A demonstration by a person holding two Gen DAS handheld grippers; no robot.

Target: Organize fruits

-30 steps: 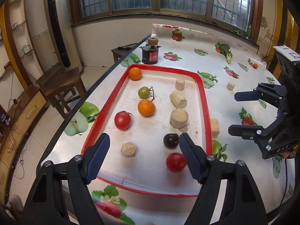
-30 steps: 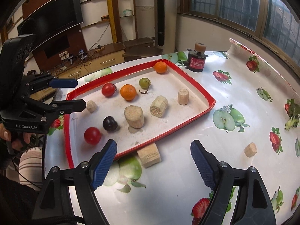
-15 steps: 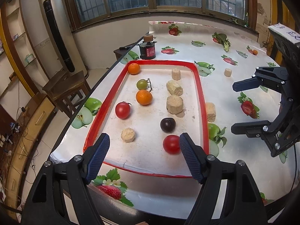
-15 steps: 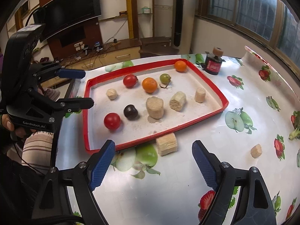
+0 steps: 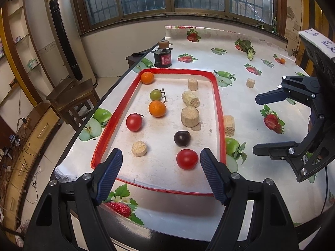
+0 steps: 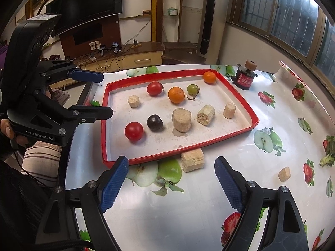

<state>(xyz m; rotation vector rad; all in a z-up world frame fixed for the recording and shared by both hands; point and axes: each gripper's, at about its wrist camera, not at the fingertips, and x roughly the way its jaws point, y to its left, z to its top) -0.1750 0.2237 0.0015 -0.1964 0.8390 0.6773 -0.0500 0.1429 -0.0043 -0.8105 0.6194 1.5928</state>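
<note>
Left gripper (image 5: 161, 168): jaws spread wide, holding nothing, at the near rim of the red tray (image 5: 218, 96).
Right gripper (image 6: 171, 178): jaws wide, holding nothing, over bare tablecloth (image 6: 188, 209) beside the tray's long edge.
Fruit: all inside the tray, well apart; nearest red tomato (image 5: 187, 159) lies just beyond the left gripper's right finger.
One cork block (image 6: 192, 159) touches the tray's outer wall.

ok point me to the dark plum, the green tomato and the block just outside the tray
dark plum (image 5: 182, 138), left wrist view, middle of its top
green tomato (image 5: 155, 94), left wrist view, centre of its skin
block outside the tray (image 6: 192, 159), right wrist view, its side face
</note>
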